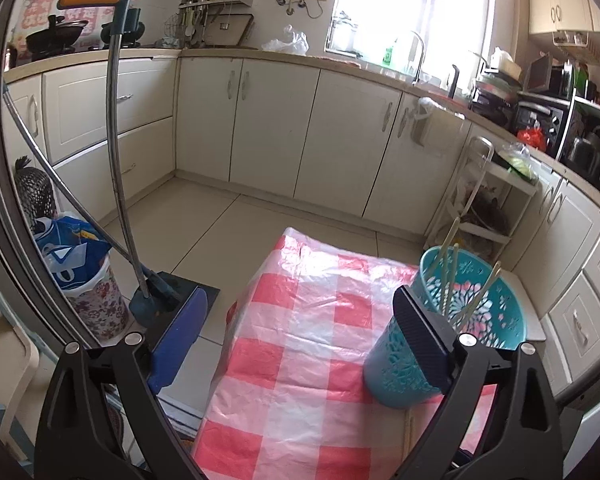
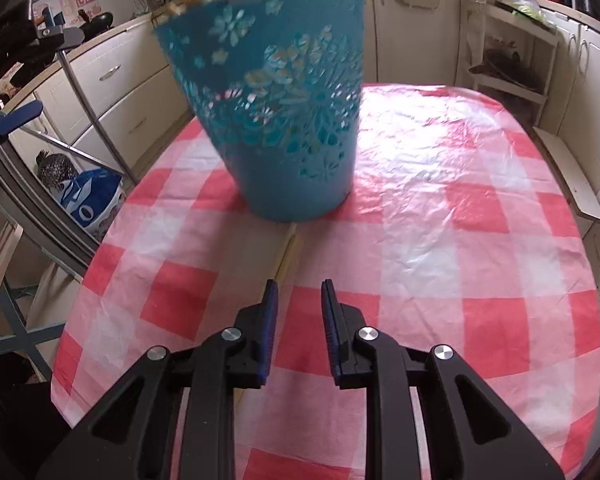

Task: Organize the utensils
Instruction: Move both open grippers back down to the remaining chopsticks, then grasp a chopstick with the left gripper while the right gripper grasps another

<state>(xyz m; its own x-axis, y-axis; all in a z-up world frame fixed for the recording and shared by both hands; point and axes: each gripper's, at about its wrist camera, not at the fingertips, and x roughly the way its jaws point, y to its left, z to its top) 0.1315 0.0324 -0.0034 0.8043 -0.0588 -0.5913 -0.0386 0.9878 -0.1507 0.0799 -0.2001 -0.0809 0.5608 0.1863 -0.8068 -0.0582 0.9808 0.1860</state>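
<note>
Teal cutout basket (image 2: pixel 284 120) stands upright on the bench (image 2: pixel 460 208), which is covered w/ a red-and-white check plastic sheet. Several pale chopsticks (image 1: pixel 448 280) lean inside it, tips poking above the rim. One more pair of pale chopsticks (image 2: pixel 286 252) lies flat on the sheet, just in front of the basket base, running toward the right gripper (image 2: pixel 298 296).

Right gripper: jaws only a narrow way apart, nothing between the pads; the loose chopsticks pass just beside/under its left finger, contact can't be told.

Left gripper (image 1: pixel 300 320): jaws spread wide, empty, hanging over the bench's left part; its right finger sits in front of the basket wall, touching or not unclear.
</note>
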